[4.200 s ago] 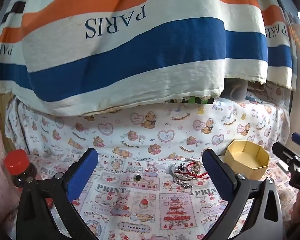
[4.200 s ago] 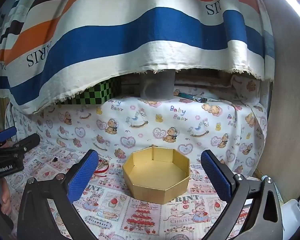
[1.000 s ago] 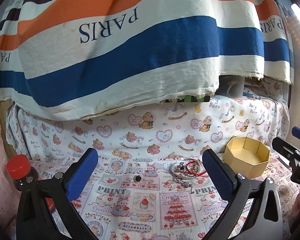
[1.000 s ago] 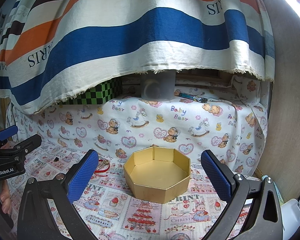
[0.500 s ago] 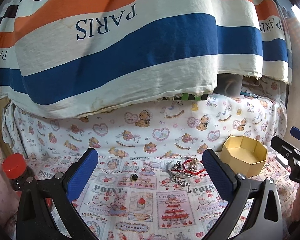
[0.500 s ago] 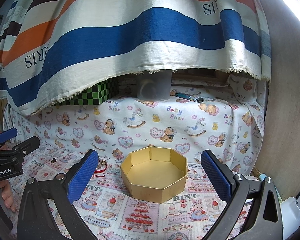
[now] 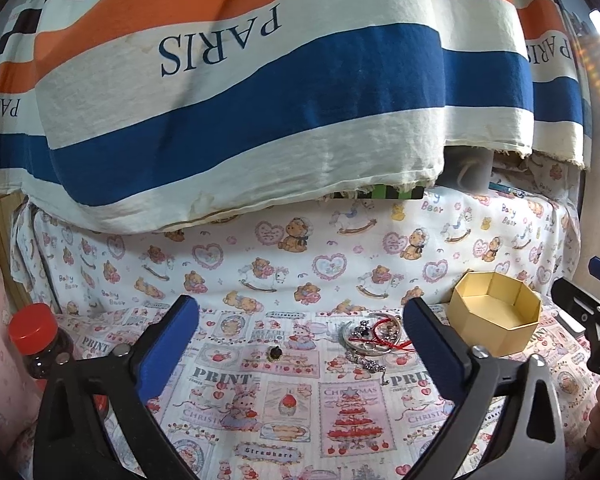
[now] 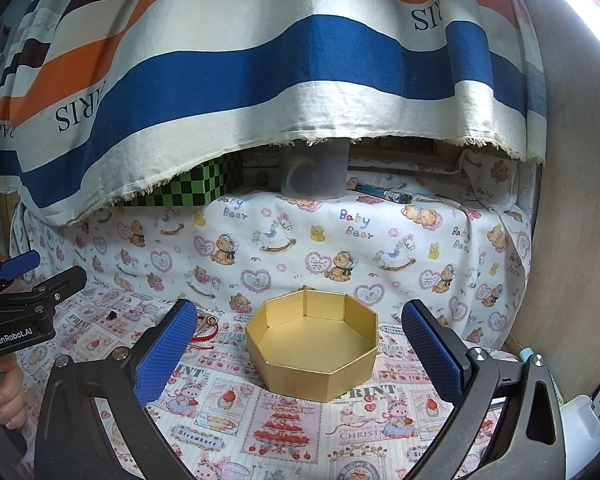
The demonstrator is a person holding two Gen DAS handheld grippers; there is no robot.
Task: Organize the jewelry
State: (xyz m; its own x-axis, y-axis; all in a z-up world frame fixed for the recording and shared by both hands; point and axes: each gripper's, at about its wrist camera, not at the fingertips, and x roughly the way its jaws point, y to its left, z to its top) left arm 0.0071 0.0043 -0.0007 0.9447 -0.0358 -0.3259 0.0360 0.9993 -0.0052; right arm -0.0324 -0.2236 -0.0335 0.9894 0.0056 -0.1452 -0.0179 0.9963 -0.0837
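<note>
While both hand-held tools hover above a table covered in a printed cloth (image 7: 284, 400), nothing is being gripped. At the table's left edge stands a dark bottle with a red cap (image 7: 34, 328). The left gripper (image 7: 300, 344) has its blue pads spread wide apart. A small dark bead (image 7: 275, 353) lies near the table's middle. Right of it sits a tangled heap of jewelry (image 7: 374, 334), just beside an empty gold octagonal box (image 8: 314, 350). The right gripper (image 8: 300, 344) is likewise spread apart, framing the box.
</note>
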